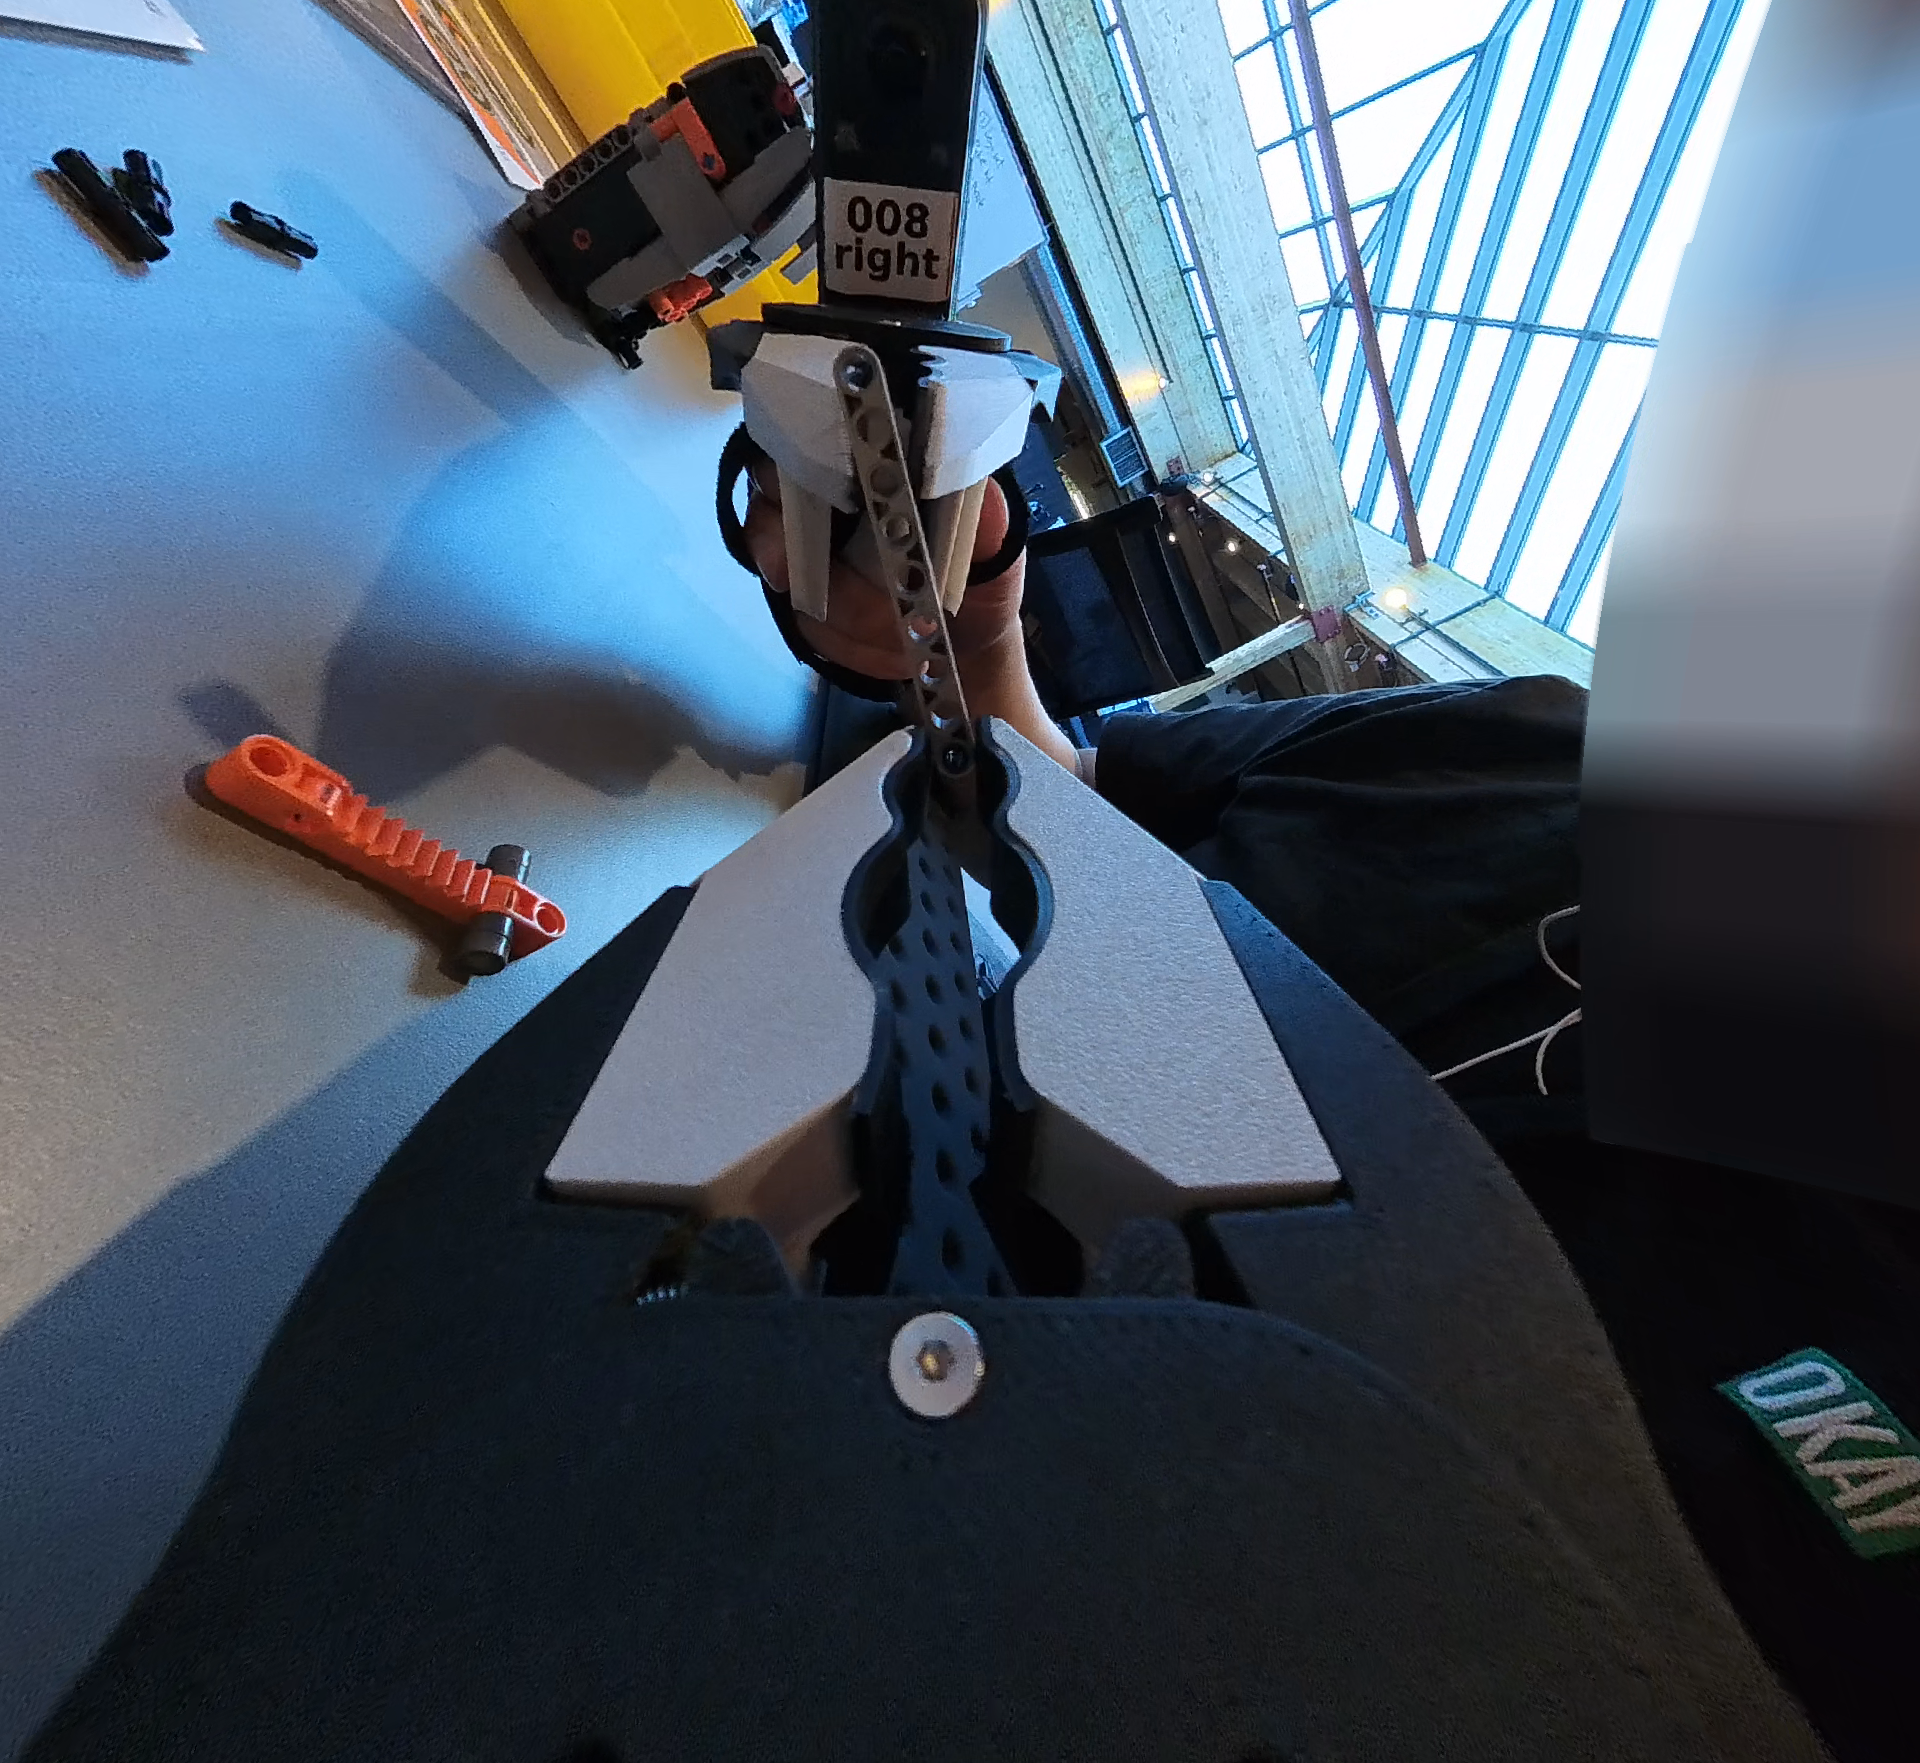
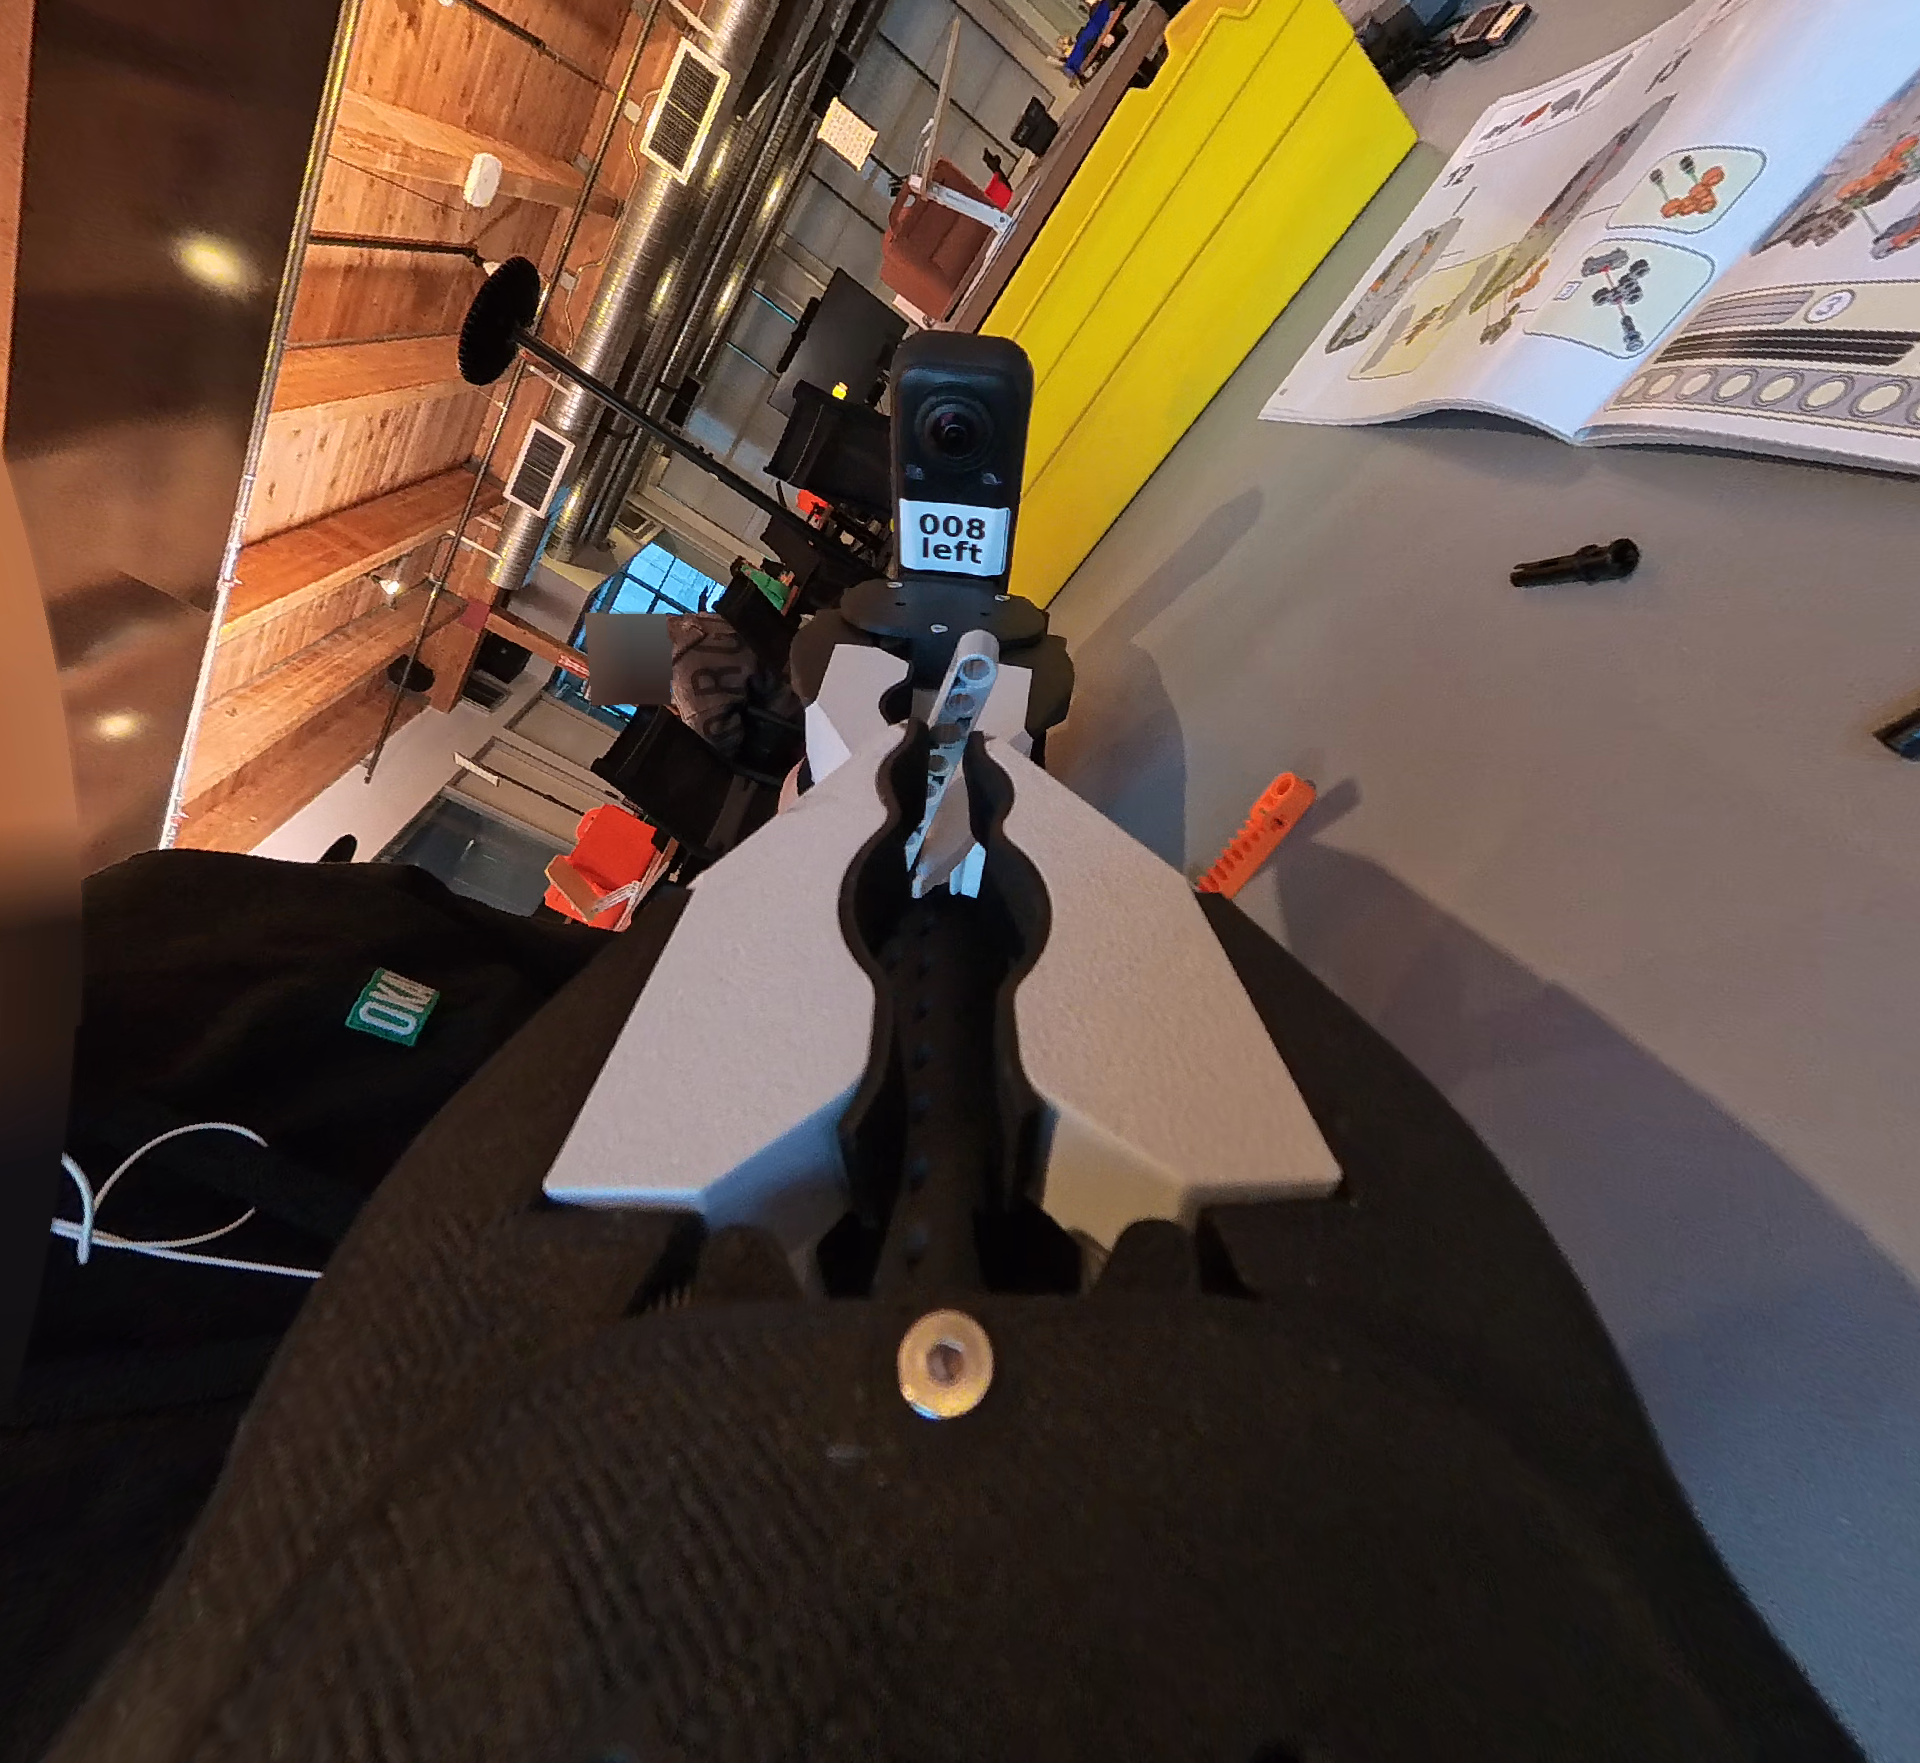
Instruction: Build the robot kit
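A long grey beam with holes [image 1: 894,508] is held in the air between both grippers, above the grey table [image 1: 312,466]. My left gripper [image 1: 953,742] is shut on its near end, where a small black pin [image 1: 951,760] sits. My right gripper [image 1: 883,586] faces it, held by a hand, with the beam's far part between its fingers. In the right wrist view my right gripper [image 2: 945,747] is shut on the beam [image 2: 966,690], and the left gripper [image 2: 935,716] shows just behind it.
An orange toothed rack with a grey pin [image 1: 384,846] lies on the table, also in the right wrist view [image 2: 1252,835]. Loose black pins [image 1: 114,201], a partly built model [image 1: 675,217], a yellow bin [image 2: 1195,207] and an open instruction booklet [image 2: 1662,259] lie farther off. A person in black stands close. The left gripper's tips are roughly 5 cm from the right gripper's.
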`<action>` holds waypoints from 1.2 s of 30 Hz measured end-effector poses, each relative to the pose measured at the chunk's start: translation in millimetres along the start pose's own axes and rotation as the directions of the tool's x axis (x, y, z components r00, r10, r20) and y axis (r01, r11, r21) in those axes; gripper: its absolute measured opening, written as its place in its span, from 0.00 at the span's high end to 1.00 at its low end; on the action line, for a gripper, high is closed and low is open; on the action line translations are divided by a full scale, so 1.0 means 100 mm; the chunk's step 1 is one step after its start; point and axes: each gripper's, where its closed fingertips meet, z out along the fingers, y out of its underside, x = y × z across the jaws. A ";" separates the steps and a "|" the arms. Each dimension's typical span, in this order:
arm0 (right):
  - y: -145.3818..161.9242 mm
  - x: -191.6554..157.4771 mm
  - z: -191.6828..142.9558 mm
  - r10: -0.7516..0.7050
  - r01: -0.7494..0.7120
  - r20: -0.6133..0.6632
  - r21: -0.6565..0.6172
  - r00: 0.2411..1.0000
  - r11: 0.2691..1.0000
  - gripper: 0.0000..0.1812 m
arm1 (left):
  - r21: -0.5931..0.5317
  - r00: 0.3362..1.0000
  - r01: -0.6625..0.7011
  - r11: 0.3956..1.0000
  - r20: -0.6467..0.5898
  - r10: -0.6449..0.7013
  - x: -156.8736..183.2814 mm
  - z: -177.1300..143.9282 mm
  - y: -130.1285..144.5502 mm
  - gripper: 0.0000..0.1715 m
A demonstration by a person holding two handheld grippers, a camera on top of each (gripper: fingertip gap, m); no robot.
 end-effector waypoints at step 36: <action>-0.01 0.01 -0.01 0.012 -0.012 -0.005 0.004 1.000 1.000 0.98 | 0.003 0.998 0.045 0.999 -0.034 -0.044 0.03 0.05 -0.03 0.98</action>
